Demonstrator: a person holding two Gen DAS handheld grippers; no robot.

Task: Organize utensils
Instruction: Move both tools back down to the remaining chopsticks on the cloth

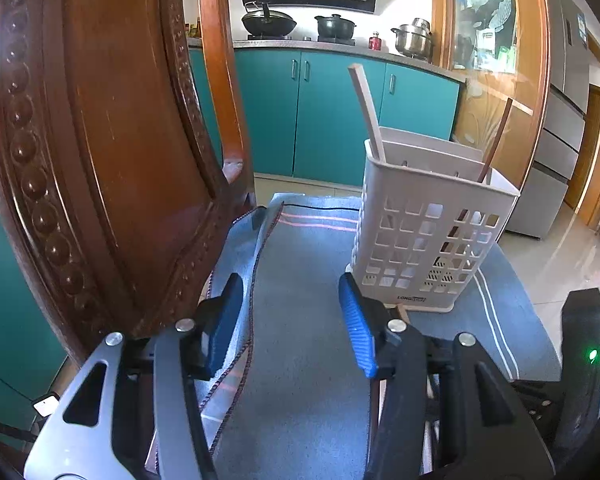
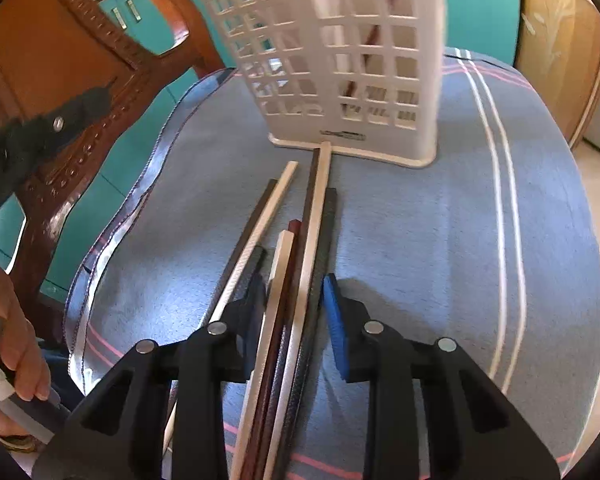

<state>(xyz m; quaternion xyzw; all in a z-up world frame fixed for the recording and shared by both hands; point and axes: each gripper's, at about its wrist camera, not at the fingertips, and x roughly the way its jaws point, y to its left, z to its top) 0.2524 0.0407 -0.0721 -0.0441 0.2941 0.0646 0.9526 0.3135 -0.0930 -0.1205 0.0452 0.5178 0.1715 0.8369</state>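
Several chopsticks (image 2: 317, 204), pale, dark red and black, lie side by side on a blue cloth (image 2: 420, 248), pointing at a white lattice utensil holder (image 2: 340, 60). My right gripper (image 2: 294, 308) is down over them, and its pads touch both sides of the middle bundle. Two more chopsticks lie just outside its left finger. In the left wrist view the holder (image 1: 428, 232) stands upright with a pale chopstick (image 1: 366, 112) and a dark one (image 1: 498, 140) leaning inside. My left gripper (image 1: 290, 324) hangs open and empty over the cloth (image 1: 300, 280), just left of the holder.
A carved wooden chair (image 1: 100, 140) rises close on the left, touching the cloth's folded edge. Teal kitchen cabinets (image 1: 328, 120) stand behind, and the tiled floor (image 1: 560, 252) drops away on the right. A person's hand (image 2: 16, 340) holds the left gripper's handle.
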